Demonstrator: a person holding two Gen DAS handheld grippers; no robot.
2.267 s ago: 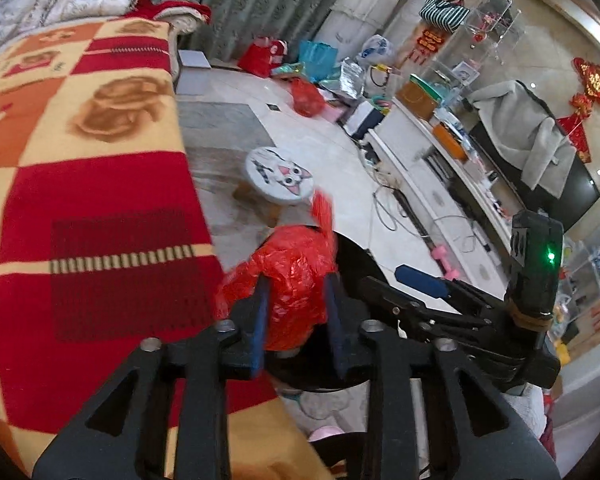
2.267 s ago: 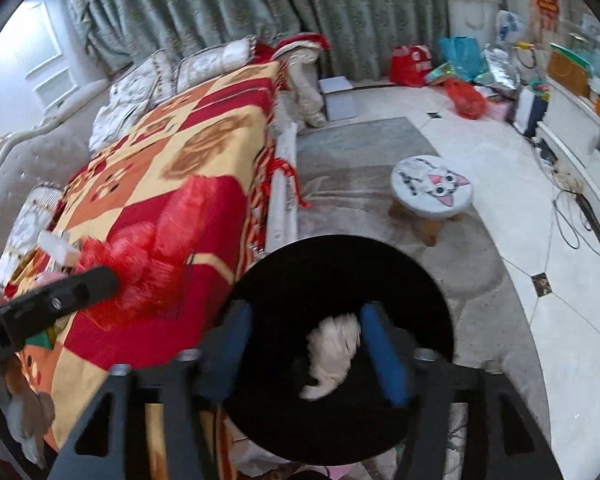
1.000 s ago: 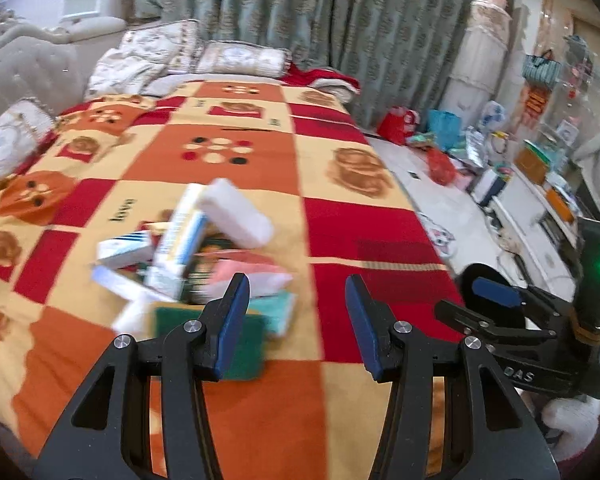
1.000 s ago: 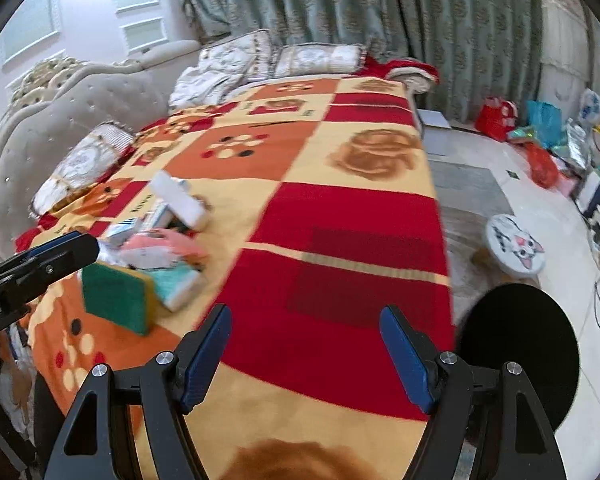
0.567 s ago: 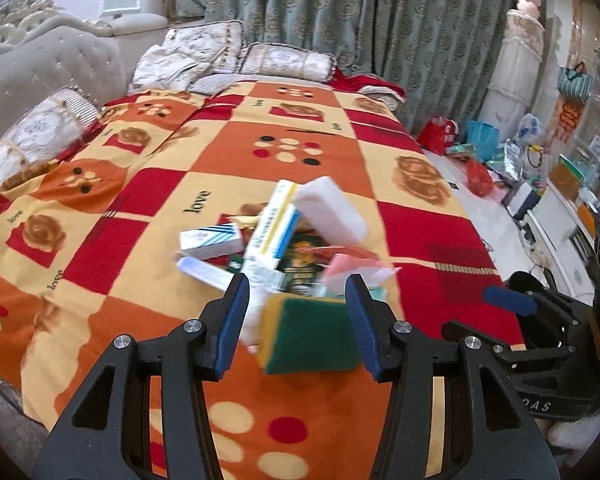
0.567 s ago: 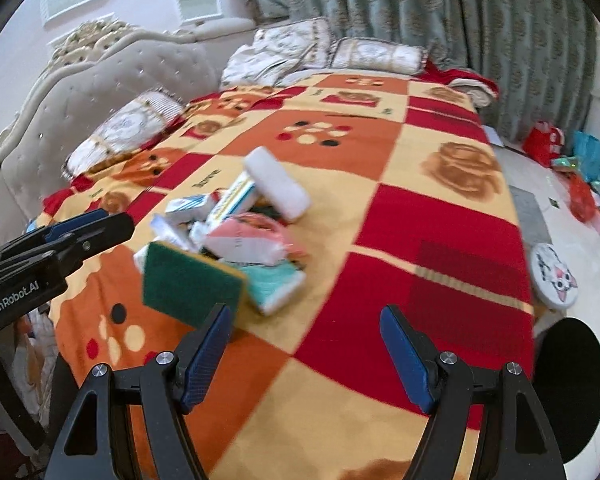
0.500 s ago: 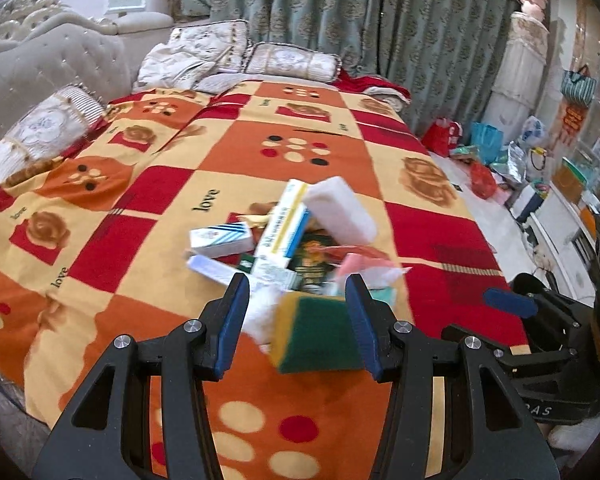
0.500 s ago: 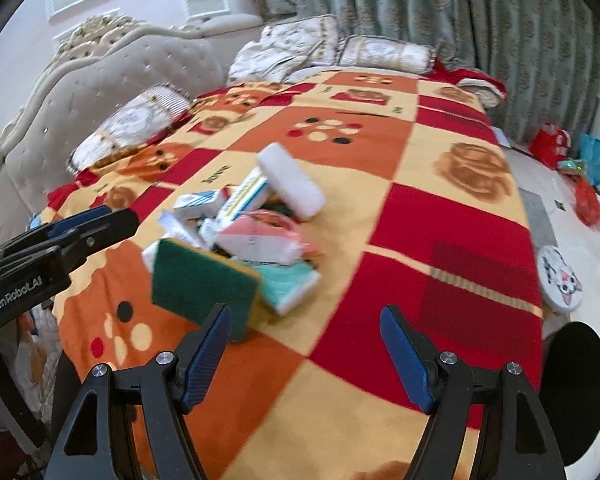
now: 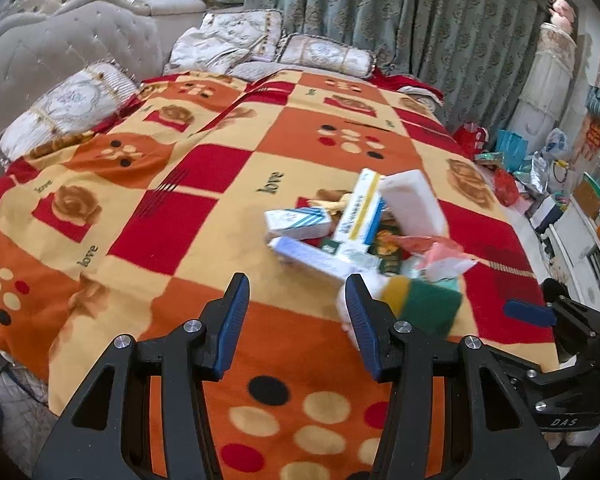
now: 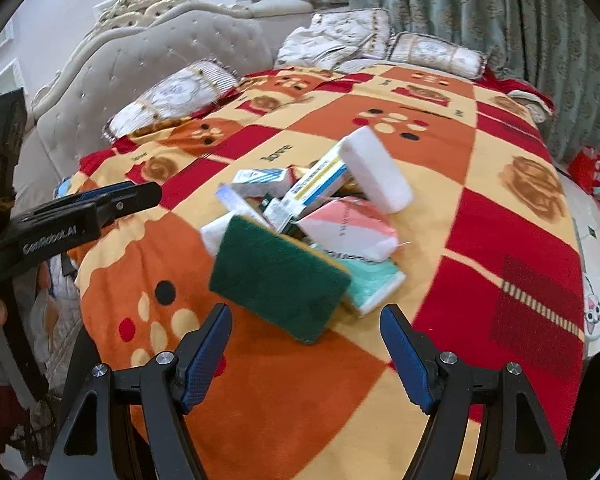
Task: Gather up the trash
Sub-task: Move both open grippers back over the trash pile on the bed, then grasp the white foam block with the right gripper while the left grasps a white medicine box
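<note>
Both tongs, left [image 9: 296, 320] and right [image 10: 304, 352], spread and empty, now nearer the trash pile [image 10: 320, 216].

A red, orange and yellow checked fleece blanket [image 9: 204, 184] covers the bed. A grey tufted headboard [image 10: 148, 60] and 3 cream patterned pillows [image 9: 320, 54] stand before grey-green patterned curtains [image 9: 380, 12].

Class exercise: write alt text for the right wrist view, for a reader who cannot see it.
The right hand-held gripper hangs open and empty over a checked red, orange and yellow blanket, facing a pile of trash: a green scouring sponge nearest, small cartons and a white foam block behind. The left hand-held gripper enters from the left; a tufted headboard and curtains stand beyond.
</note>
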